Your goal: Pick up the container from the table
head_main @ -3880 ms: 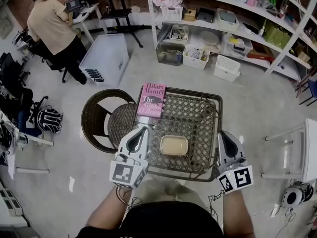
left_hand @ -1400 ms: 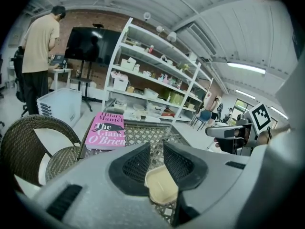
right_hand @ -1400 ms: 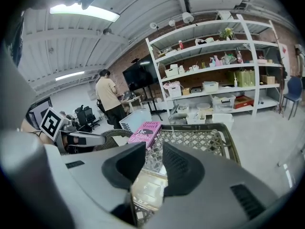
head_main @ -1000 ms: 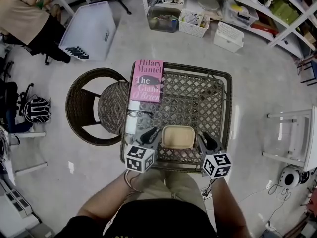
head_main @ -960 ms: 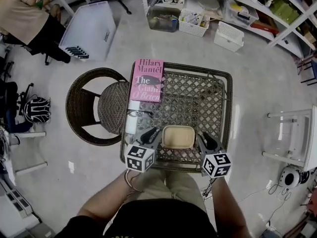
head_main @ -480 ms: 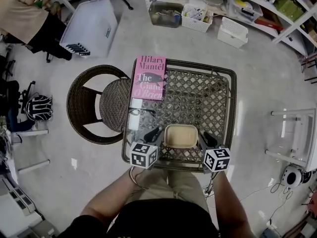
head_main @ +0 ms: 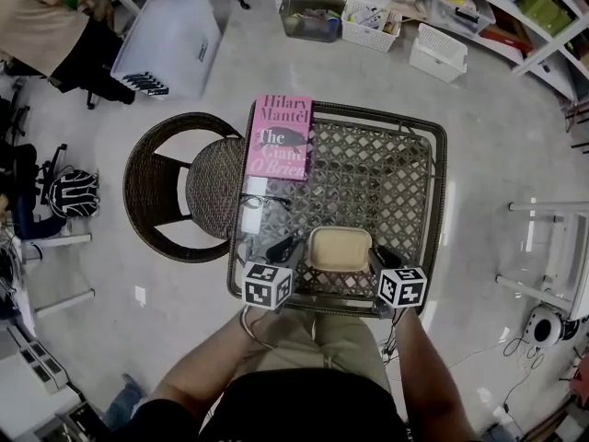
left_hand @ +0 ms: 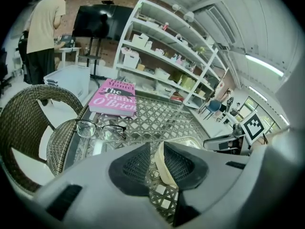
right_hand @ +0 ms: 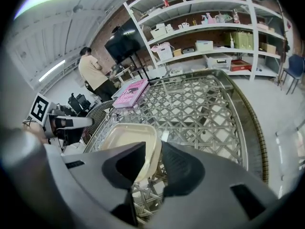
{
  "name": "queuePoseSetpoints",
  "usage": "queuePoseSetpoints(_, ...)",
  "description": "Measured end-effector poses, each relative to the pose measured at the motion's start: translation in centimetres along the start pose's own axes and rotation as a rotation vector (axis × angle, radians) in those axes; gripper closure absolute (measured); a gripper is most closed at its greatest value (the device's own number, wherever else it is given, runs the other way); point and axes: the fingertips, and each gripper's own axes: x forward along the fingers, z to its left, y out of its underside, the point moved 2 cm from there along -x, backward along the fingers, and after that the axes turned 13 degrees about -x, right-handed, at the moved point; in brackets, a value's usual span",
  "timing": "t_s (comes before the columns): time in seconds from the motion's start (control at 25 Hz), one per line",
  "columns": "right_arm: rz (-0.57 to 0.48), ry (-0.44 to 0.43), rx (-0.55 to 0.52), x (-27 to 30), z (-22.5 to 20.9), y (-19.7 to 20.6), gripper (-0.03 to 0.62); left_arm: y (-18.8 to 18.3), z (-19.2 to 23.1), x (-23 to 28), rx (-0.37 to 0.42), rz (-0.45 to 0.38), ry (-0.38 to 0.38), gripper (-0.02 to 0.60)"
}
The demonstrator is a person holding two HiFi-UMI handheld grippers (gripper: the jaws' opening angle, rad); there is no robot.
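Observation:
A shallow beige container [head_main: 339, 247] sits near the front edge of the lattice-topped table [head_main: 440, 201]. My left gripper [head_main: 293, 243] is at its left end and my right gripper [head_main: 379, 254] at its right end. In the left gripper view the container's rim [left_hand: 161, 162] runs between the two pads, which stand close together on it. The right gripper view shows one jaw inside the container [right_hand: 126, 137] and one outside, pinching its wall. Whether the container is off the table I cannot tell.
A pink book [head_main: 280, 136] lies on the table's far left corner, with a pair of glasses [head_main: 258, 201] nearer me. A wicker chair [head_main: 170, 187] stands left of the table and a white chair [head_main: 561, 247] to the right. Shelves and bins lie beyond; a person [head_main: 55, 26] stands far left.
Since the earliest frame both grippers came in from the table's sides to the container's ends and their jaws narrowed onto its rim. Over the last second they have hardly moved.

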Motion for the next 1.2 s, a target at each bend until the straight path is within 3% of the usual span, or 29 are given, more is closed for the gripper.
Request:
queuePoseSetpoints(0.52, 0.043, -0.058, 0.093, 2.1, -0.5, 1.2, 0.497, 1.1, 0.9, 1.0, -0.024, 0.024, -0.01, 0.505)
queuePoseSetpoints(0.6, 0.047, -0.074, 0.106, 2.2, -0.2, 1.0, 0.527, 1.3, 0.9, 1.1, -0.028, 0.033, -0.005, 0.505)
queuePoseSetpoints(1.2, 0.051, -0.049, 0.077, 2.1, 0.1, 1.0, 0.546, 3.4, 0.5, 2.9, -0.078, 0.13, 0.039, 0.479)
